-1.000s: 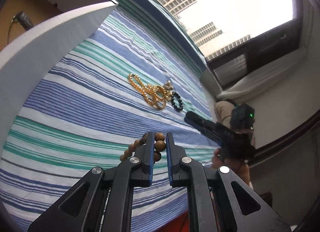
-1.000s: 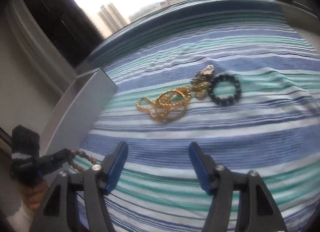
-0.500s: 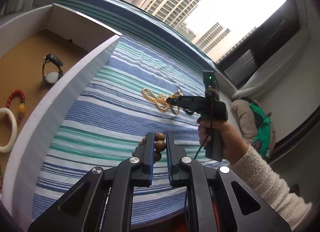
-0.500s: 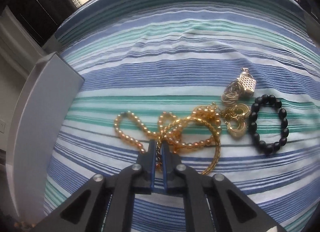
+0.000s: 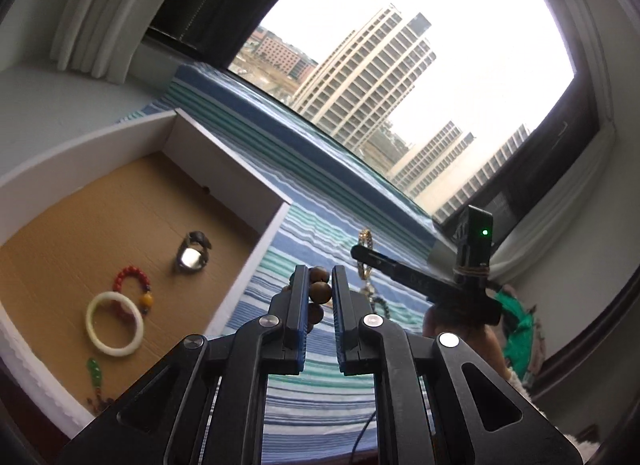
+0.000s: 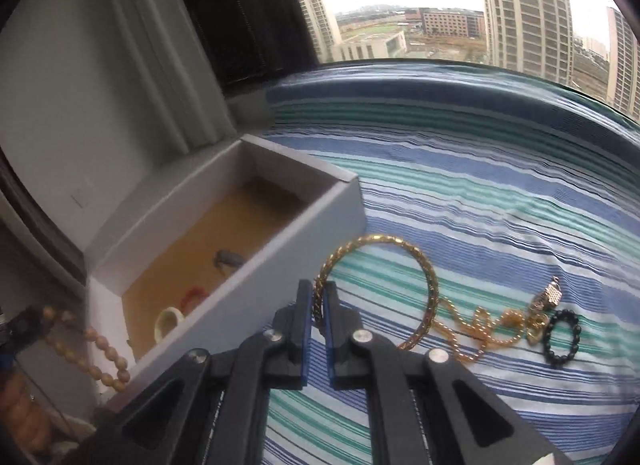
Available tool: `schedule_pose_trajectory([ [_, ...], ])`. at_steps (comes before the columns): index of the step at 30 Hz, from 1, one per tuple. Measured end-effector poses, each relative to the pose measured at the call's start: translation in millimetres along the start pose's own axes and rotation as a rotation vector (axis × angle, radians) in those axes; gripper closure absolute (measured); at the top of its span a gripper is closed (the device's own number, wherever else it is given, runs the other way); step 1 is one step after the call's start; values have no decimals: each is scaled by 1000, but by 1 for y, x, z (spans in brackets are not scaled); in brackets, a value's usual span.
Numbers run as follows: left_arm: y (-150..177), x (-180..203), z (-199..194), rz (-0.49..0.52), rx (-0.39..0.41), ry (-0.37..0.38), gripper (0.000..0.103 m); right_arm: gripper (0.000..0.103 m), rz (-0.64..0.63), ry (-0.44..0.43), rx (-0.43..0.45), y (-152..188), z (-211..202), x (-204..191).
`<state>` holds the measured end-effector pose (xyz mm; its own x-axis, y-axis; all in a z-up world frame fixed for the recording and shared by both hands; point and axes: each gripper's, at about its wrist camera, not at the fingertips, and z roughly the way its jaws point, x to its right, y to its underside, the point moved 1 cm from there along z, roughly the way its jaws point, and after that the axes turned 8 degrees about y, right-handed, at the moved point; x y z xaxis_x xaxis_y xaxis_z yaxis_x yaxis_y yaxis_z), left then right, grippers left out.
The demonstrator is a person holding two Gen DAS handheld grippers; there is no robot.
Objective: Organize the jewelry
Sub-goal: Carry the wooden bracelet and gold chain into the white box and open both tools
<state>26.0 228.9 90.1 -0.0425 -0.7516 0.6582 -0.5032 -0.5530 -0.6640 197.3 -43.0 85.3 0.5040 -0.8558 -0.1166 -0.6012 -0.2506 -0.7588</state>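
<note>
My left gripper (image 5: 320, 283) is shut on a brown wooden bead bracelet (image 5: 319, 289), held in the air beside the white box (image 5: 256, 261); the beads also hang at the left of the right wrist view (image 6: 96, 341). My right gripper (image 6: 318, 297) is shut on a gold rope bangle (image 6: 420, 265), lifted above the striped cloth (image 6: 500, 201) near the box wall (image 6: 280, 265). On the cloth lie a gold bead chain (image 6: 472, 329), a gold pendant (image 6: 550, 295) and a black bead bracelet (image 6: 562, 339).
Inside the box lie a watch (image 5: 191, 253), a red bead bracelet (image 5: 132, 283), a white bangle (image 5: 114, 324) and green beads (image 5: 94, 371). A window with dark curtains (image 6: 248, 25) stands behind the table.
My right gripper closed on the gold bangle and lifted it off the cloth toward the box. My left gripper carried the wooden beads up and toward the box.
</note>
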Motion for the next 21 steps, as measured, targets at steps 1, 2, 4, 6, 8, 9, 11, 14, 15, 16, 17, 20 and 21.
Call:
schedule_pose_trajectory([
  [1,-6,-7,-5,-1,14,-31,94,97,-33,-33,5,-7,4,-22],
  [2,-11,-15,-9,-2,25,-64,94,97,-61,-62,9,-13,8,-41],
  [4,-19,-33,-19,3,39,-134,94,97,-110,-114,6,-23,15,-79],
  [6,-24,-54,-20,0,34,-212,94,97,-160,-153,-3,-31,29,-114],
  [8,-26,-76,-15,5,14,-291,94,97,-210,-190,-22,-33,46,-145],
  [9,-25,-87,-11,3,5,-333,94,97,-229,-210,-36,-33,57,-158],
  [11,-23,-111,-3,-14,-20,-391,94,97,-264,-230,-62,-30,79,-181],
  [14,-17,-139,4,-53,-49,-451,94,98,-322,-227,-95,-20,109,-207],
  [15,-14,-144,5,-54,-52,-475,94,98,-340,-222,-105,-16,117,-214],
  [16,-12,-149,6,-52,-54,-497,94,98,-356,-215,-116,-11,125,-219],
  [17,-10,-153,7,-49,-56,-516,94,97,-370,-204,-127,-6,129,-222],
  [20,-6,-158,5,-49,-59,-587,92,94,-403,-185,-130,4,141,-234],
  [21,-7,-158,3,-52,-56,-601,82,92,-412,-180,-127,6,143,-236],
])
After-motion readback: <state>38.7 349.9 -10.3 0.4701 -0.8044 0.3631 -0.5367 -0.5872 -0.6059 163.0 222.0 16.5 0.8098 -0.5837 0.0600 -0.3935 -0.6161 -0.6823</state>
